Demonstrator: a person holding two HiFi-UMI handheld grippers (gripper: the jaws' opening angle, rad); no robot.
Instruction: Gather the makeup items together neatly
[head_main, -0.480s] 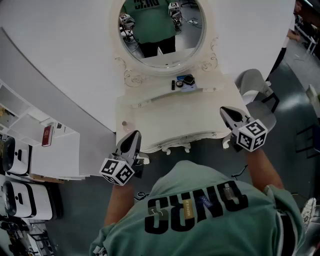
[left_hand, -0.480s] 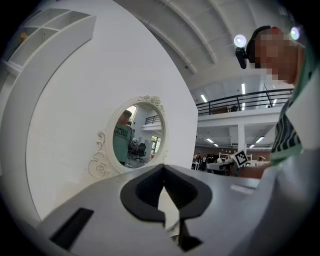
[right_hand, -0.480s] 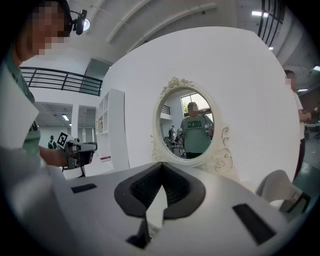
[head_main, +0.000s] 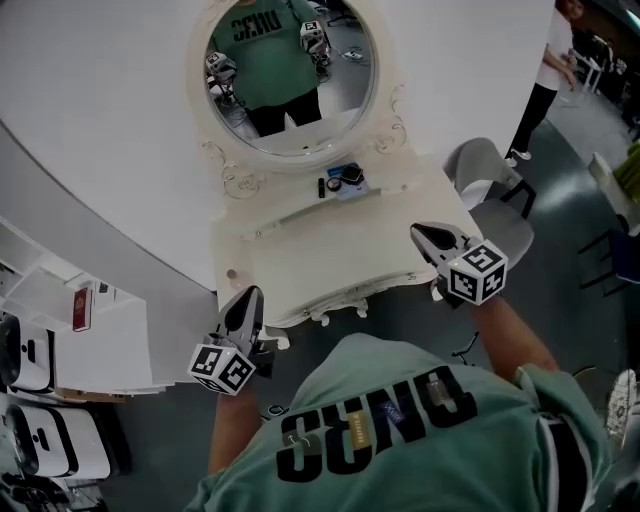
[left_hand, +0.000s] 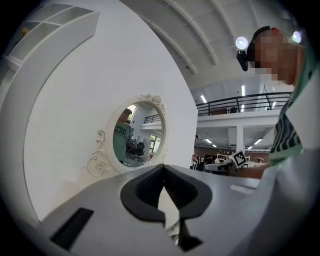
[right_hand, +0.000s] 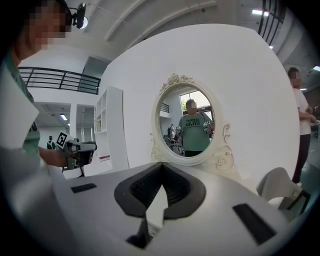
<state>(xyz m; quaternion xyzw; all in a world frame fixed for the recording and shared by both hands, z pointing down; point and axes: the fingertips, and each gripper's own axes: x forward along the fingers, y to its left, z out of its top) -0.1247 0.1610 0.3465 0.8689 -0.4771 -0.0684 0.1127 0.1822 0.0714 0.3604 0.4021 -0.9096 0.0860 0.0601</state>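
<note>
A small cluster of makeup items lies at the back of the cream dressing table, just under the oval mirror; it holds a dark round compact, a thin black stick and something blue. My left gripper hovers at the table's front left corner, shut and empty. At the front right corner my right gripper is likewise shut with nothing in it. In both gripper views the jaws meet at the tips and point up at the mirror, so the makeup is hidden there.
A grey chair stands to the right of the table. White shelving is on the left. A second person stands at the far right. A curved white wall backs the mirror.
The whole view has shifted left and slightly down in the head view. Both grippers stay at the table's front corners, shut.
</note>
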